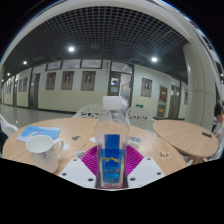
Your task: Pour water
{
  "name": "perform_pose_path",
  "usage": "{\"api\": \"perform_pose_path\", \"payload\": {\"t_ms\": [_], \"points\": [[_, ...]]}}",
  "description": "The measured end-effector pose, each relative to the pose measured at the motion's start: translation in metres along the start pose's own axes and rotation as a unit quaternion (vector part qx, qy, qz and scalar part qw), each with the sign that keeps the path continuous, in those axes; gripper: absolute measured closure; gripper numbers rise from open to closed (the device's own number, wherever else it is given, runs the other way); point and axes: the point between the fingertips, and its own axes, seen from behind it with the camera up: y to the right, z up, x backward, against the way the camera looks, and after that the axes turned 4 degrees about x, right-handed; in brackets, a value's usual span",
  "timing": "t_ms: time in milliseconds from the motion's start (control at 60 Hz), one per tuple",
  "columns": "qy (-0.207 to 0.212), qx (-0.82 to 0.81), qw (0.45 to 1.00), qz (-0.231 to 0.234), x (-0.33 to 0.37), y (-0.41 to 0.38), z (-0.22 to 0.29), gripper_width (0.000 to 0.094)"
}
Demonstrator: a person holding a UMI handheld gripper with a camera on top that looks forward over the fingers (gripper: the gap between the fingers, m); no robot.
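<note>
Both pads of my claw [111,163] clamp the upright water bottle [111,152], lower centre; white cup [42,147] on counter [160,145], lower left.

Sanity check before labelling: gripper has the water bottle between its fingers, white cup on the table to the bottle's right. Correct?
One thing is off: the white cup stands to the left of the water bottle, not the right. The gripper view shows this. The rest holds: the bottle is between the fingers of the gripper, and the cup rests on the table.
</note>
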Motion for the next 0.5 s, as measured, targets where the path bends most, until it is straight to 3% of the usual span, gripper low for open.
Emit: {"api": "perform_pose_path", "payload": {"t_ms": [267,350,467,500], "points": [[0.009,-0.037,0.999,0.006,-0.003,0.005,-0.003,0.0593],[0.000,-0.031,0.999,0.008,-0.009,0.004,-0.004,0.0446],[-0.043,-0.009,0.997,0.056,0.005,-0.013,-0.013,0.0067],[-0.051,-0.009,0.997,0.056,0.009,-0.013,-0.016,0.0110]]}}
